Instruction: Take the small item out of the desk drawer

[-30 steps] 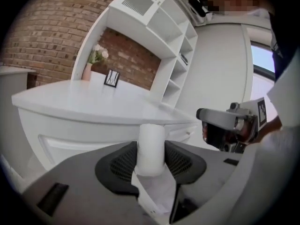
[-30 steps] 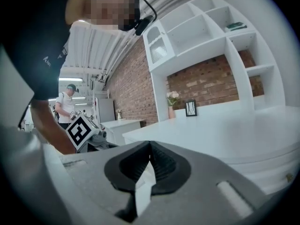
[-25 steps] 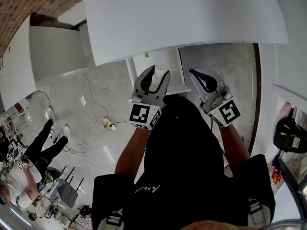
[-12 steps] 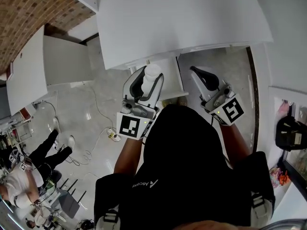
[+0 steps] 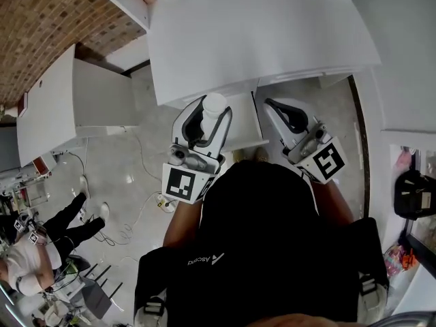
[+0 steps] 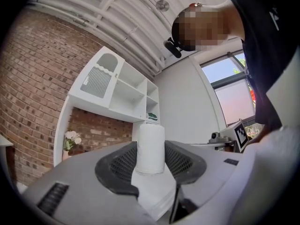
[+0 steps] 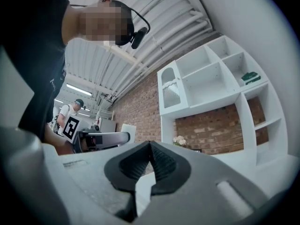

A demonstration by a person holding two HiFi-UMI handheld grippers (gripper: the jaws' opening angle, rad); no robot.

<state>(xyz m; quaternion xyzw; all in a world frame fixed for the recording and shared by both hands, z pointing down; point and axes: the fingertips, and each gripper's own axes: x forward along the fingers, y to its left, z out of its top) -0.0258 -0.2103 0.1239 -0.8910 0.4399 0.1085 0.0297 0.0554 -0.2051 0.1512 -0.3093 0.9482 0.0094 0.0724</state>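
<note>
My left gripper is held up in front of the white desk, shut on a small white cylinder. In the left gripper view the cylinder stands upright between the black pads of that gripper, which press on both its sides. The right gripper hovers to its right, just under the desk's front edge. Its jaws are shut with nothing in them, and the right gripper view shows this gripper with its pads meeting. A white drawer-like box juts out below the desk edge between the two grippers.
A white side cabinet stands at the left against a brick wall. Cables and a power strip lie on the pale floor. Another person is at the lower left. A black bag sits at the right.
The head view has swung, so more of the desk top and brick wall shows. Both grippers sit a little lower and further left in the picture. The white cylinder now shows plainly between the left jaws.
</note>
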